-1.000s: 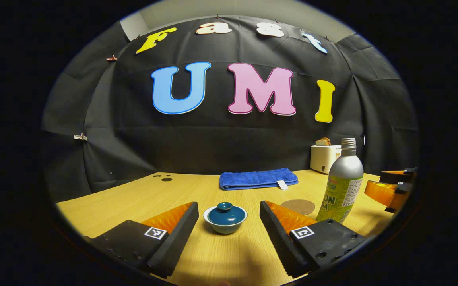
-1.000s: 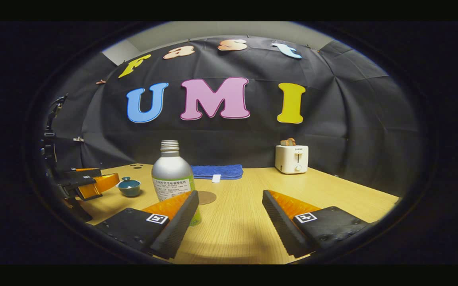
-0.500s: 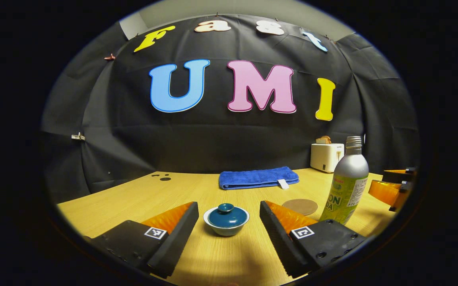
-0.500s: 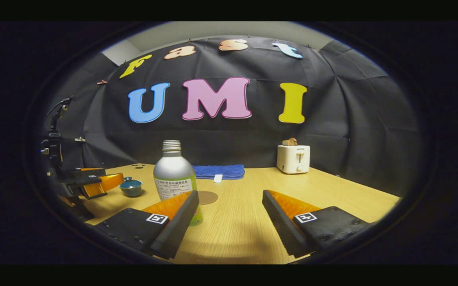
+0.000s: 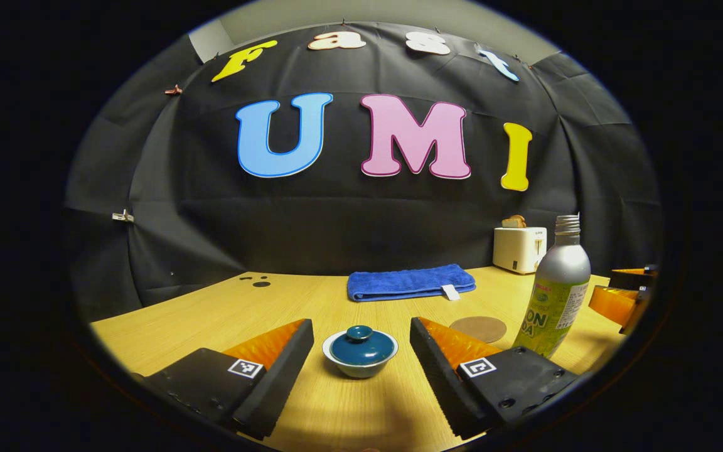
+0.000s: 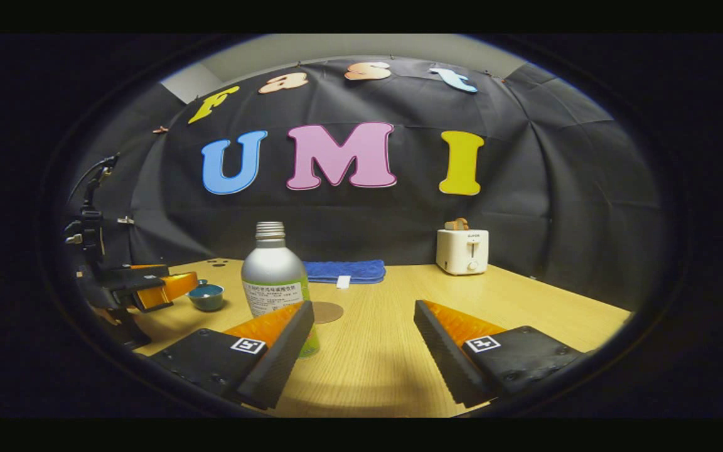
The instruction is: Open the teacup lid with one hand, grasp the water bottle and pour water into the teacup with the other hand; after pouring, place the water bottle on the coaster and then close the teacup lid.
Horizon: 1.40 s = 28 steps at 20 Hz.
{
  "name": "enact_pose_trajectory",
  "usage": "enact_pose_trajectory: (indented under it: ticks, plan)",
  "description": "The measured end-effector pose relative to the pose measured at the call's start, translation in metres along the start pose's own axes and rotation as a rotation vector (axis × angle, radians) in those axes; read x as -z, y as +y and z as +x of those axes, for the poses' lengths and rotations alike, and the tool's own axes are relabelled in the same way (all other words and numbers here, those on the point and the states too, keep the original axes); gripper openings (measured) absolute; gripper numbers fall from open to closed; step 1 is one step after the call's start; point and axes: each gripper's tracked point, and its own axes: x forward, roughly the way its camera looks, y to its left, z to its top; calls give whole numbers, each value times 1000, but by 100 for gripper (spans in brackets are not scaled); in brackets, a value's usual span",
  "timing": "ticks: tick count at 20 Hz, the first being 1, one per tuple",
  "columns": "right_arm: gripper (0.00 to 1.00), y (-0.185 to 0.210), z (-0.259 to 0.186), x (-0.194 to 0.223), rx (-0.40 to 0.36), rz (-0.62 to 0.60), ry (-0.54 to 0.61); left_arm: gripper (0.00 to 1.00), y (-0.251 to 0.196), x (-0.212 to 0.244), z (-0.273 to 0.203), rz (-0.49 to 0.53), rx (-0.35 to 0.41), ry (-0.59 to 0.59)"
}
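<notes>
So in the left gripper view the left gripper [image 5: 361,351] has its fingers spread wide with the teacup [image 5: 360,360] sitting right in the gap between them, touching neither. The teal lid [image 5: 361,346] is on the cup, knob up. That view gives a proper look at the cup and lid. In the right gripper view the teacup [image 6: 205,296] is just a small blob off to the left, partly behind the left gripper's [image 6: 160,290] orange fingers.

The right gripper [image 6: 361,342] is wide open too, nothing between the fingers. The water bottle [image 6: 275,282] stands upright on the table [image 6: 524,307], partly hidden behind that gripper's left finger; can't tell if the finger actually touches it. The left gripper view shows the bottle [image 5: 556,292] from its other side, with the brown coaster [image 5: 478,328] just beside it, and an orange bit of the right gripper [image 5: 619,301] at the edge.

Both views catch the blue towel [image 5: 410,282] and the white toaster [image 6: 462,251] at the back.

Compared with a second ago: the cup sits a touch lower and bigger in the left gripper view and the bottle has slid rightward there, so the left gripper has crept in. The right gripper has barely shifted, and both are as open as before.
</notes>
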Motion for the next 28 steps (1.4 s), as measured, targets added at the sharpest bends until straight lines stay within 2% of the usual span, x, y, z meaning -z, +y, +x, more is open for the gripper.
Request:
enact_pose_trajectory:
  ticks: [7, 13, 17, 21, 22, 28]
  plan:
    - [99, -1, 0, 0, 0, 0, -1, 98, 0, 6, 22, 2, 7, 34]
    - [99, -1, 0, -1, -1, -1, -2, 94, -3, 22, 42, 13, 41, 153]
    - [99, -1, 0, -1, -1, -1, -2, 86, -6, 26, 56, 48, 52, 181]
    - [99, -1, 0, -1, -1, -1, -3, 67, -7, 30, 67, 67, 48, 209]
    - [99, -1, 0, 0, -2, -1, -1, 58, -6, 31, 68, 65, 43, 216]
    - [99, -1, 0, -1, -2, -1, -2, 45, -3, 30, 69, 45, 37, 222]
